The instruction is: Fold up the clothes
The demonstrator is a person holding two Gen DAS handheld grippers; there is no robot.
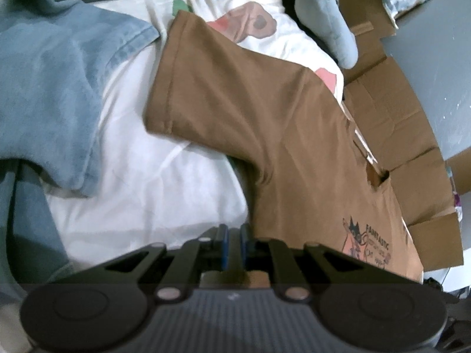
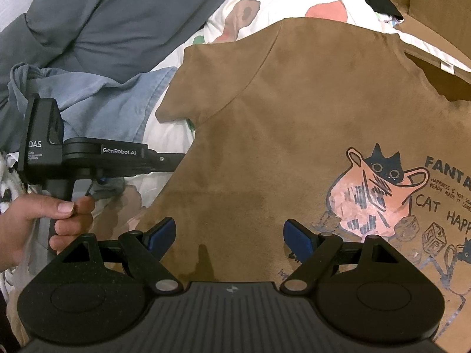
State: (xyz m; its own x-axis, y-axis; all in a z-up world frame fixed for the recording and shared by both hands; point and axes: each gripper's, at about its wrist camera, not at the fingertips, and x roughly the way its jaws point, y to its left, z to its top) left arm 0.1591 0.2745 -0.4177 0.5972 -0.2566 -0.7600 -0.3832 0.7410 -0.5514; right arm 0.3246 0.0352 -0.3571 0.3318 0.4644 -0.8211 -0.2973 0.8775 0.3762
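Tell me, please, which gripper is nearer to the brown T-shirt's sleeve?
Left. The left gripper meets the brown T-shirt at its side edge just below the sleeve; the right gripper hovers open over the lower body.

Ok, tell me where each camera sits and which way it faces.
Left wrist: on the left claw, angled down at the brown T-shirt's sleeve; its own nearly closed fingers show.
Right wrist: on the open right claw, angled down at the shirt's cat print; the person's left hand and left claw show.
Shared: the shirt, blue denim garment, cardboard.
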